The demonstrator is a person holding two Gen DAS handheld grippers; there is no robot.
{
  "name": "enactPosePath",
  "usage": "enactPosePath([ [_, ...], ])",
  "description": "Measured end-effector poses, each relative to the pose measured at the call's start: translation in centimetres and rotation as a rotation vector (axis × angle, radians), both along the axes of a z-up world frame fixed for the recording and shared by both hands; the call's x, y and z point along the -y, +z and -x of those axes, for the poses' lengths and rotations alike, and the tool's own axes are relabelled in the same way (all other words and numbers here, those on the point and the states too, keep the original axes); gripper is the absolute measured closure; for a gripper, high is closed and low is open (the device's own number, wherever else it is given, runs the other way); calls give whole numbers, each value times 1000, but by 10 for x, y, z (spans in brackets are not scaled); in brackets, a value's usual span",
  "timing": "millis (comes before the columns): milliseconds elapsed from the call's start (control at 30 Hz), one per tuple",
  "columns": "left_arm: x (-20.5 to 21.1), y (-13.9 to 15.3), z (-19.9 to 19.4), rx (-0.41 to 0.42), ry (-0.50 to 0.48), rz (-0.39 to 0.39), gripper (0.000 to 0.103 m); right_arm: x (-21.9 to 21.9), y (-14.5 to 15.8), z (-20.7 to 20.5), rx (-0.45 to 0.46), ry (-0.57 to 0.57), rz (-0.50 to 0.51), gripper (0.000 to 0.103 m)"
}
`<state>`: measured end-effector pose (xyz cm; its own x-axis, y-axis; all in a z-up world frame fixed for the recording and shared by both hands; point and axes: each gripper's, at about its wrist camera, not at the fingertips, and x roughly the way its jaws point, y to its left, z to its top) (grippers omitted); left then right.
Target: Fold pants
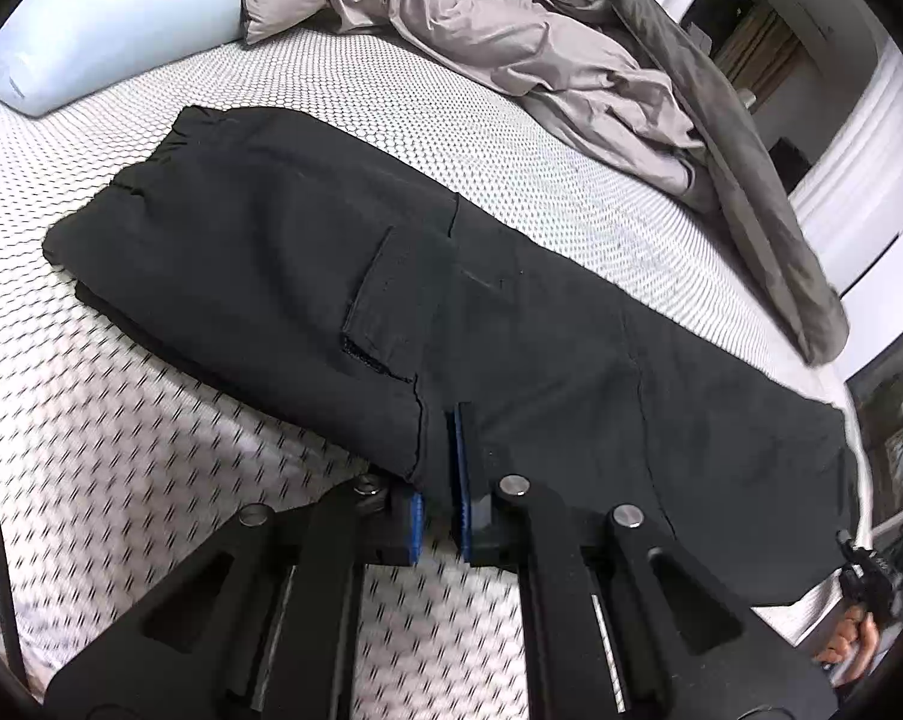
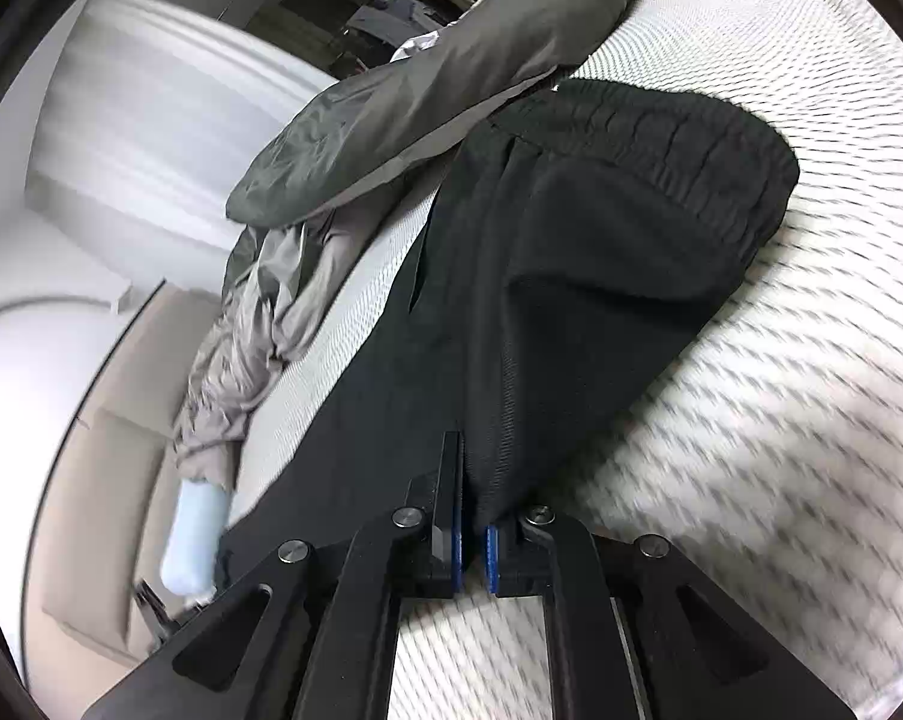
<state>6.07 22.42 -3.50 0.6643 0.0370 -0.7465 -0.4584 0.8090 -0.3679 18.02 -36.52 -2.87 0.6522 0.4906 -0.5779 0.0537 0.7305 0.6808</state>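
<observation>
Black pants [image 1: 427, 276]: soft, limp, light; my left fingers [image 1: 457, 468] and right fingers [image 2: 451, 492] pinch their near edge.

1. A bed [image 1: 121, 432] fills most of both views, its mattress cover white with a small dark honeycomb print, running under and ahead of the tongs.
2. A pale blue pillow [image 1: 109, 30] lies far ahead and left of the left tongs.
3. A crumpled taupe sheet [image 1: 451, 18] and a dark grey duvet [image 1: 745, 168] are heaped ahead and to the right of the left tongs.
4. White moulded panelling [image 2: 145, 120] stands beyond the bed's edge, left of the right tongs.
5. A beige tiled floor [image 2: 109, 510] shows low to the left of the right tongs.
6. A dark doorway [image 1: 745, 30] opens behind the duvet.
</observation>
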Motion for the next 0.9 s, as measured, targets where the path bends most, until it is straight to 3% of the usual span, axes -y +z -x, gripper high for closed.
enactPosePath([
  [67,8,1,5,-25,-5,-40,92,0,2,16,-2,14,84,98],
  [100,13,3,7,-55,7,-84,84,-1,5,22,-2,12,154,95],
  [167,22,8,12,-83,19,-151,74,-1,12,33,8,-5,256,84],
  [233,32,16,22,-61,32,-180,59,7,16,44,45,-28,232,61],
  [267,36,18,26,-51,35,-181,48,11,17,45,49,-39,207,54],
  [300,42,21,31,-41,31,-182,44,14,17,43,46,-49,184,50],
  [600,78,35,42,-6,-14,-306,36,27,2,13,-24,-72,75,47],
  [767,74,36,46,-6,1,-318,36,30,-13,-8,-46,-78,-3,48],
  [900,67,35,48,3,-1,-304,34,21,-15,-16,-45,-78,15,82],
])
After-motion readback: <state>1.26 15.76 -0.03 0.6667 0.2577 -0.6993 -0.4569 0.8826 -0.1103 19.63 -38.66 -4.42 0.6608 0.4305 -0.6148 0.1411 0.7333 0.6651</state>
